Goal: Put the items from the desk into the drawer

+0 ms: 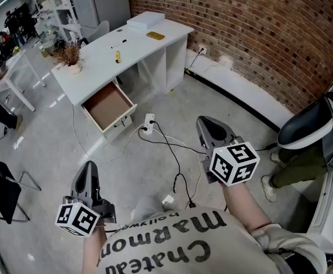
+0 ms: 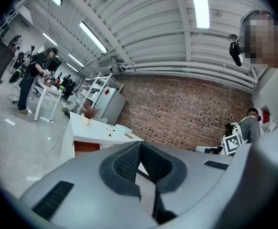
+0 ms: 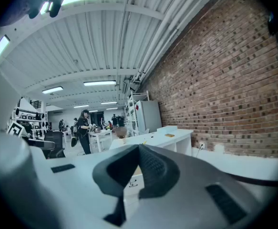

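Note:
A white desk (image 1: 97,67) stands far ahead by the brick wall. Its drawer (image 1: 108,107) is pulled out and looks empty. On the desktop lie a small yellow item (image 1: 117,56), a black pen (image 1: 119,43), a flat gold-coloured item (image 1: 155,36) and a white box (image 1: 146,20). My left gripper (image 1: 88,165) and right gripper (image 1: 206,121) are held low in the foreground, well short of the desk. Both are shut with nothing between the jaws. The left gripper (image 2: 139,144) faces the desk (image 2: 98,130), as does the right gripper (image 3: 139,148), with the desk (image 3: 165,136) beyond it.
A dried plant in a vase (image 1: 70,56) stands at the desk's left end. A power strip (image 1: 149,121) with black and white cables lies on the floor between me and the desk. A dark chair (image 1: 0,193) is at the left, a person's leg (image 1: 300,164) at the right.

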`<state>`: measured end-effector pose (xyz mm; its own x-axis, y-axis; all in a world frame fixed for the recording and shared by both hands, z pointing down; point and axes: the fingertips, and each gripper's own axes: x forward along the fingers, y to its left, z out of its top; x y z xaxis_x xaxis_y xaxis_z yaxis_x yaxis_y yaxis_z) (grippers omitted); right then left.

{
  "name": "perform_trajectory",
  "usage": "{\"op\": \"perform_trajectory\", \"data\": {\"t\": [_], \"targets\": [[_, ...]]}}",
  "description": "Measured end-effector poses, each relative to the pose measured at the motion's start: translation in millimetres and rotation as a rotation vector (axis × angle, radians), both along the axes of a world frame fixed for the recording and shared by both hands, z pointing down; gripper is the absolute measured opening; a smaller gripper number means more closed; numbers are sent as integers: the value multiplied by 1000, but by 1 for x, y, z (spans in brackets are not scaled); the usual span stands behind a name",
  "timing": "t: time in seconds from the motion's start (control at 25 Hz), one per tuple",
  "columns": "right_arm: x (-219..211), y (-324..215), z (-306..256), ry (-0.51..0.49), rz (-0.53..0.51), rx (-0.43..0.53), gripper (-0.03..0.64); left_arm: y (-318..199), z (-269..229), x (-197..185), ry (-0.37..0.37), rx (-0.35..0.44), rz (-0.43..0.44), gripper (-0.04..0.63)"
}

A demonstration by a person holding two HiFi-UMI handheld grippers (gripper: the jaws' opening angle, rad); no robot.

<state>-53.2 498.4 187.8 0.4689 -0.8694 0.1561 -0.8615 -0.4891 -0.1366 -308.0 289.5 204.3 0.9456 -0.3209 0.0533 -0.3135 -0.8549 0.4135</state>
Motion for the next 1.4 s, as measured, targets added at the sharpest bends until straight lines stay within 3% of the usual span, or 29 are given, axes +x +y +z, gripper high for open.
{"op": "perform_trajectory", "data": {"t": [0.28,0.6,0.76,0.96,1.12,1.4], "targets": [[17,-26,24,-34,-2,-27,2,-26,17,18,-20,-28,2,2],[55,-98,29,-60,0,-24,3,-109,22,59,0,-66,-22,2],[72,-150,19,-83,-27,28,3,-163,5,82,26,-44,-46,2],[94,-209,0,-63,-32,44,3,-219,-10,114,48,-40,-7,0],[109,-251,-10,-54,-42,79,3,-259,-20,132,42,9,17,0],[125,-309,15,-98,-16,86,3,-317,0,141,26,-7,27,0]]}}
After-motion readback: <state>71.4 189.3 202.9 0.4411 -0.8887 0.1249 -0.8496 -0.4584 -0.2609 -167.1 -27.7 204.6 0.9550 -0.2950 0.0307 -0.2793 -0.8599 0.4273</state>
